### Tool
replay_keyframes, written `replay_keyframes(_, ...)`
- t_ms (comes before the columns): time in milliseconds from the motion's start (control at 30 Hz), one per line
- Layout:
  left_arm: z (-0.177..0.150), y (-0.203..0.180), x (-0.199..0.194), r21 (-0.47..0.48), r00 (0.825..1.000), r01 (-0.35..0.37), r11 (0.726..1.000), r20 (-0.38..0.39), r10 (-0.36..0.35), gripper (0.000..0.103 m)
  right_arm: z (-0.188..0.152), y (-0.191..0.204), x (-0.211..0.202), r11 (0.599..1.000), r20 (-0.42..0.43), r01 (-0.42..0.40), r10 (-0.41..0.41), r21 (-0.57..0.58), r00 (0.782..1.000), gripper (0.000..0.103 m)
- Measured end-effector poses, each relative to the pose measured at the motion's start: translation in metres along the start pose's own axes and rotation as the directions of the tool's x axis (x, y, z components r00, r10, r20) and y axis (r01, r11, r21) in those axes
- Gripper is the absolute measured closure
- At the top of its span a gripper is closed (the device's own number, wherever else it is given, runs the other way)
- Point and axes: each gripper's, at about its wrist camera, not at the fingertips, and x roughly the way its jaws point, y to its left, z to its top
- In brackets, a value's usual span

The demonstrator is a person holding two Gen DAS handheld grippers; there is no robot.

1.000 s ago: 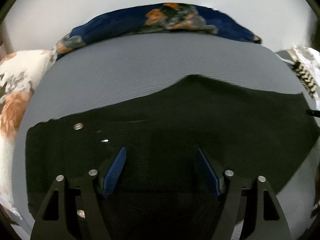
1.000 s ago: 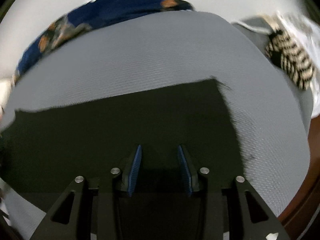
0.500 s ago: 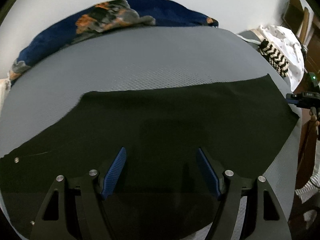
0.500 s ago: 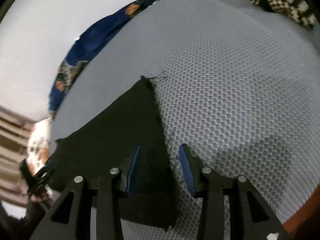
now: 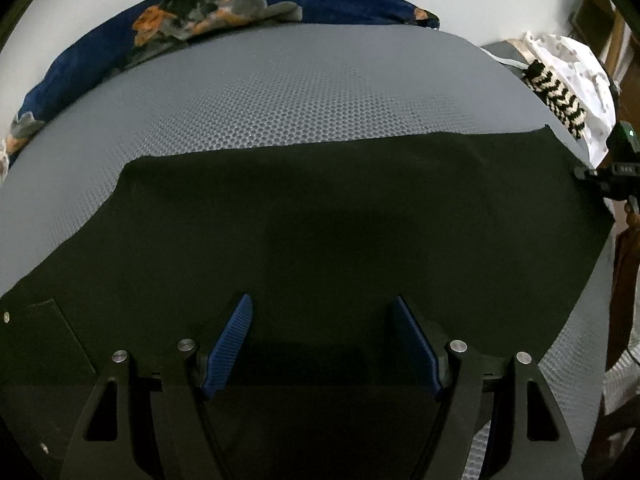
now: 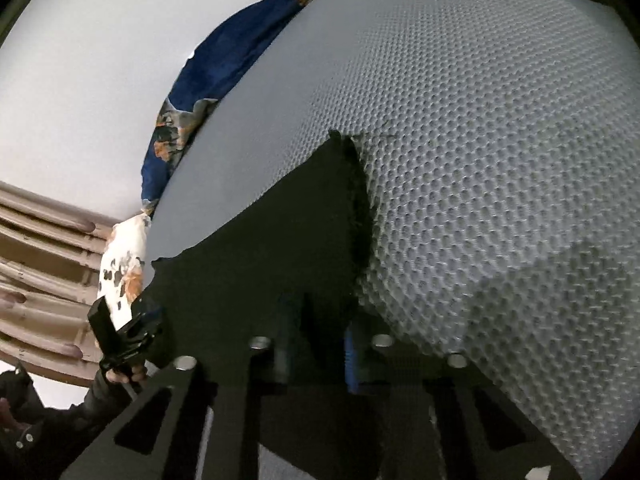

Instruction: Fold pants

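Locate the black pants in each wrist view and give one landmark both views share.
Left wrist: the black pants fill the lower middle, spread flat across the grey mesh mattress.
Right wrist: they run from centre to lower left, hem edge at centre.
Shared landmark: the dark blue floral blanket along the mattress's far edge.

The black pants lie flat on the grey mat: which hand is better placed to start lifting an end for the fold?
Right, probably. The right gripper has just been closing, with the hem end of the black pants between its fingers. The left gripper hangs open above the flat cloth, gripping nothing.
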Motion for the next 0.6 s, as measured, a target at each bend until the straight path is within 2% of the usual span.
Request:
replay_keyframes(167, -0.001, 0.003, -0.001, -0.014, 1.0, 0.009, 1.0, 0.023, -0.008, 0.03, -0.008, 0.014, -0.002, 0.999, 0.052, 0.047, -0.048, 0.015, 0.998, 0.092)
replay_keyframes(267, 0.0, 0.012, -0.007, -0.05, 0.999, 0.022, 0.999, 0.04, -0.02, 0.03, -0.014, 0.036, -0.004, 0.999, 0.102, 0.018, -0.021, 0.028, 0.995, 0.093)
replay_keyframes(367, -0.002, 0.026, -0.019, -0.076, 0.997, 0.025, 0.997, 0.073, -0.02, 0.03, -0.023, 0.07, -0.003, 1.0, 0.126, 0.0, 0.001, -0.012, 0.992, 0.093)
replay_keyframes(433, -0.003, 0.035, -0.027, -0.089, 0.996, 0.019, 0.996, 0.09, -0.011, 0.03, -0.028, 0.093, 0.002, 0.999, 0.121, -0.007, 0.012, -0.043, 0.993, 0.093)
replay_keyframes(600, -0.015, 0.066, -0.048, -0.158, 0.993, 0.02, 0.987, 0.119, -0.001, 0.03, -0.034, 0.154, 0.03, 0.991, 0.082, -0.096, 0.104, -0.095, 0.991, 0.093)
